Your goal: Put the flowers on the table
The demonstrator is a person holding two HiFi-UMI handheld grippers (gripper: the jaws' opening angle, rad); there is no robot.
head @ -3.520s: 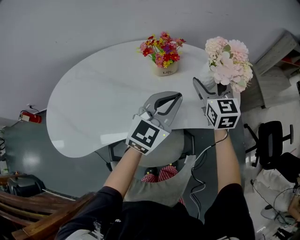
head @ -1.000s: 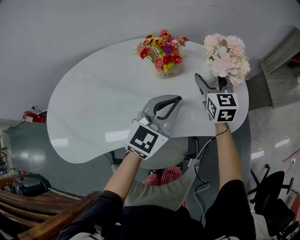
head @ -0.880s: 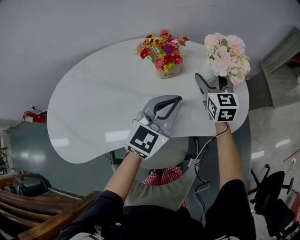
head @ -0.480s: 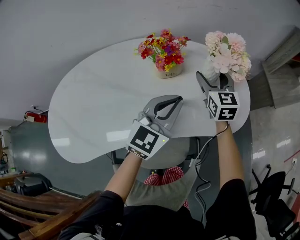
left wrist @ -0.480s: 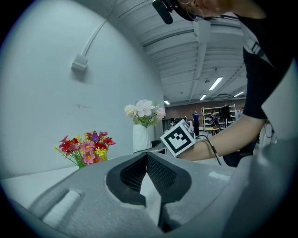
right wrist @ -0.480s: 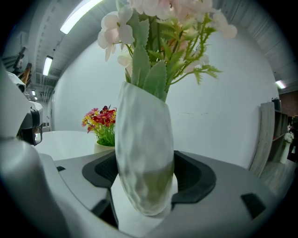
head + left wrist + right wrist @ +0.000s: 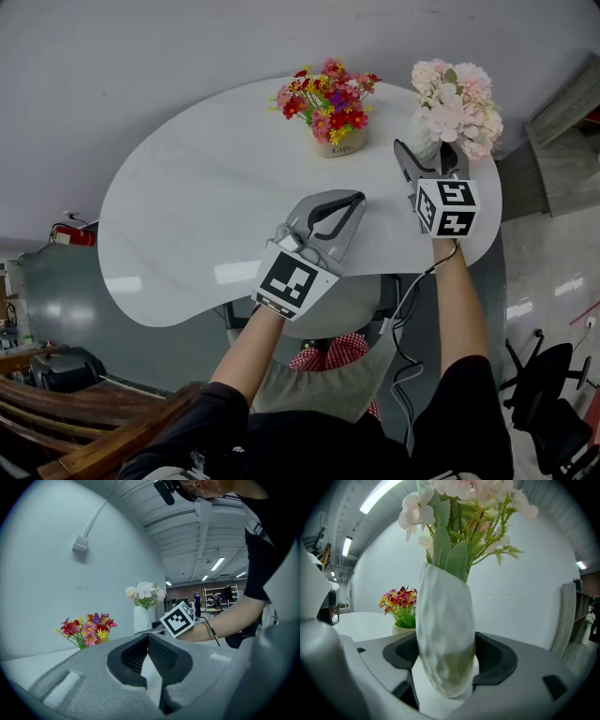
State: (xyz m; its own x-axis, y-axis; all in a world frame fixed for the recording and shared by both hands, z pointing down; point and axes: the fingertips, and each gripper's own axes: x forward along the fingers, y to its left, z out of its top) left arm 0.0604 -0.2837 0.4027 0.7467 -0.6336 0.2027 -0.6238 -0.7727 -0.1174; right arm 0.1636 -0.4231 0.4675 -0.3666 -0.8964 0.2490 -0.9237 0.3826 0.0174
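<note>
The pink flowers (image 7: 457, 108) in their white vase (image 7: 445, 634) stand near the table's (image 7: 206, 206) far right edge, my right gripper (image 7: 427, 164) clamped low on the vase so the top-heavy bunch cannot tip

Count: one white vase (image 7: 445, 620) of pink flowers, one small pot (image 7: 336, 142) of red flowers. One worktop (image 7: 187, 216). Two grippers: left gripper (image 7: 352, 199), right gripper (image 7: 427, 155).

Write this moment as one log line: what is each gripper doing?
left gripper: shut, empty | right gripper: shut on white vase | white vase: upright, pink flowers, near table edge | colourful bouquet: on table
</note>
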